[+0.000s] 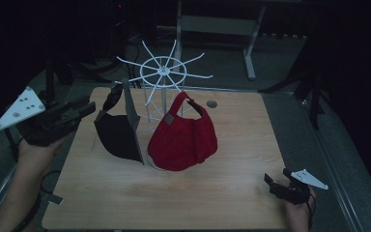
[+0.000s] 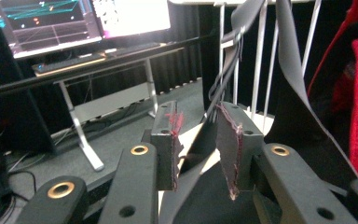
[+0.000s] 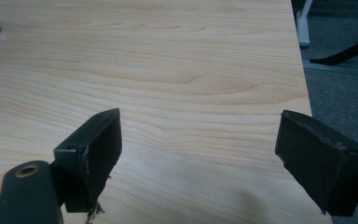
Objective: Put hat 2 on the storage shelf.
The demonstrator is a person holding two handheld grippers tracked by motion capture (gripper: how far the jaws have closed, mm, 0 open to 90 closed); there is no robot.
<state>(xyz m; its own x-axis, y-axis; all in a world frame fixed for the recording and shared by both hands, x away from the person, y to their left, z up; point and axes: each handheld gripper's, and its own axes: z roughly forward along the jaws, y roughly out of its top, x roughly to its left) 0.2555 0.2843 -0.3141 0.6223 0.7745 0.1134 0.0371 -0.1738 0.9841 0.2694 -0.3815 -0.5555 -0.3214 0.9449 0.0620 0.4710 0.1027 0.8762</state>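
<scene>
Nearest to us, the right hand-held gripper [image 1: 282, 186] rested low at the bench's [image 1: 222, 193] near right corner, its jaws spread wide over bare wood and holding nothing; we judged it was parked there to stay out of the way. Our left hand-held gripper [image 1: 84, 110] hovered at the bench's far left corner, jaws set to a narrow gap with nothing between them, pointed at the black bag [image 1: 118, 135]. That bag hung by its strap [image 2: 233, 28] from the white wire rack [image 1: 162, 72] standing near the middle of the far edge, its body sagging onto the bench. Just beside it, toward the middle, the red bag [image 1: 186, 137] hung the same way from another arm. We took the left gripper's aim as lining up on the black bag's strap, probably to lift it off its arm.
</scene>
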